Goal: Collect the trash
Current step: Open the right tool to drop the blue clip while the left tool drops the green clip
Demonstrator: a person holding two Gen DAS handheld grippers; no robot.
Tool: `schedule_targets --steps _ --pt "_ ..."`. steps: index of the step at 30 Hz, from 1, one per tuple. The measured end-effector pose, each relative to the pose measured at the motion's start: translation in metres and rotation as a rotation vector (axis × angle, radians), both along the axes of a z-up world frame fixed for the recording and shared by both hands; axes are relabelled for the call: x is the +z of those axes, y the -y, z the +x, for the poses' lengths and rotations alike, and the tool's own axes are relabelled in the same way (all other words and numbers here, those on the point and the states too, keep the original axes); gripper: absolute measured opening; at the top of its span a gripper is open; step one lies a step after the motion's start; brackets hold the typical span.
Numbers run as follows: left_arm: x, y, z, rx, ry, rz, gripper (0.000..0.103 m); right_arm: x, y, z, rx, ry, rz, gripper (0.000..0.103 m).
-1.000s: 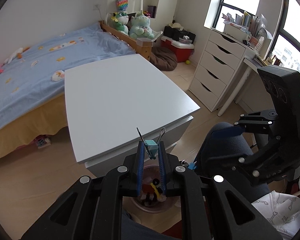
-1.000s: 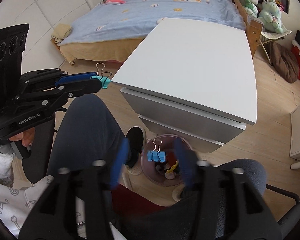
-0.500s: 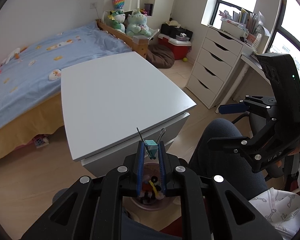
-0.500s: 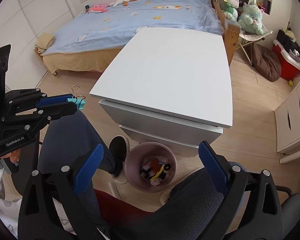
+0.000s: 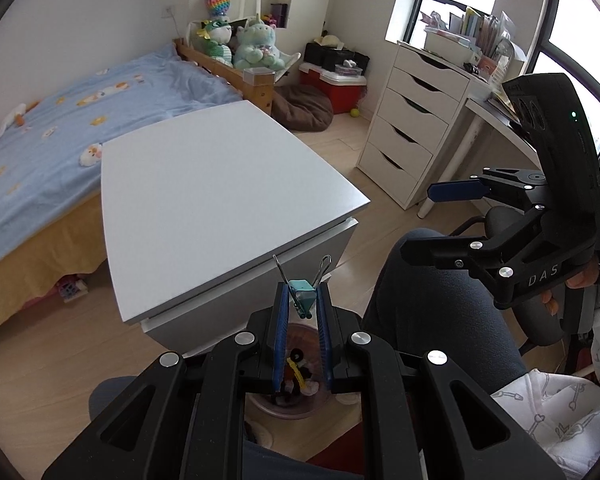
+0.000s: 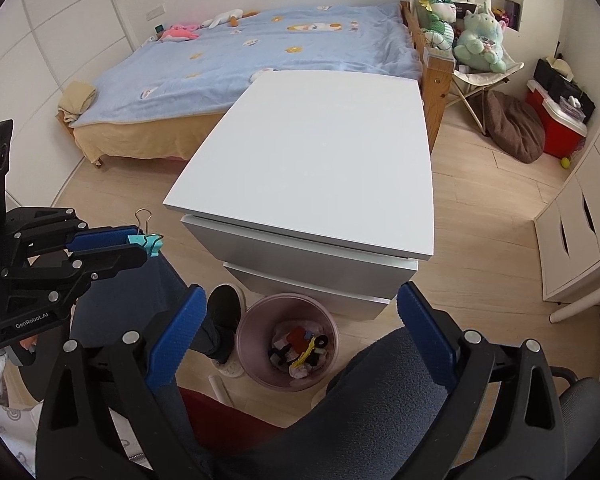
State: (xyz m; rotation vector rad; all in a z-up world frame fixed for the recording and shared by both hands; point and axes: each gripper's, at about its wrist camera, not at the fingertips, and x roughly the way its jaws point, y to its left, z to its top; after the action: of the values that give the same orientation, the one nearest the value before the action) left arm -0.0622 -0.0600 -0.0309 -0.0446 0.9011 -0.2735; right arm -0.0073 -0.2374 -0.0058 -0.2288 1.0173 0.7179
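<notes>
Drop-off time: left gripper [image 5: 302, 312] pinches a teal binder clip [image 5: 303, 297] at lower centre, just above the pink trash bin [image 6: 249, 330] on the floor. Right gripper [image 6: 296, 332] hangs wide and empty. Next: line up over the bin, then release.

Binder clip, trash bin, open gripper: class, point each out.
binder clip [image 5: 303, 295], left wrist view, on its teal body.
trash bin [image 6: 247, 330], right wrist view, on its pink rim.
right gripper [image 6: 296, 330], right wrist view, midway between its spread fingertips.
</notes>
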Motion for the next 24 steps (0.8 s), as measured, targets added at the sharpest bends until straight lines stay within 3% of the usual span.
schedule_targets --steps 5,7,8,9,14,24 --pt "-0.002 0.005 0.001 -0.031 -0.013 -0.017 0.02 0.002 0.006 0.003 -0.02 0.004 0.003 0.095" --pt "-0.004 0.006 0.002 -0.031 -0.017 -0.024 0.053 0.002 0.007 0.004 -0.024 0.004 0.007 0.095" --pt "-0.005 0.005 0.002 -0.024 -0.013 -0.032 0.076 0.002 0.008 0.004 -0.026 0.004 0.008 0.095" --pt "-0.005 0.004 0.002 -0.016 -0.011 -0.04 0.086 0.002 0.008 0.004 -0.027 0.004 0.01 0.095" --pt "-0.008 -0.002 0.005 0.03 -0.018 -0.029 0.095 0.001 0.009 0.005 -0.03 0.001 0.015 0.095" --pt "-0.007 -0.015 0.007 0.094 -0.008 -0.038 0.095 0.002 0.006 0.005 -0.027 0.002 0.027 0.095"
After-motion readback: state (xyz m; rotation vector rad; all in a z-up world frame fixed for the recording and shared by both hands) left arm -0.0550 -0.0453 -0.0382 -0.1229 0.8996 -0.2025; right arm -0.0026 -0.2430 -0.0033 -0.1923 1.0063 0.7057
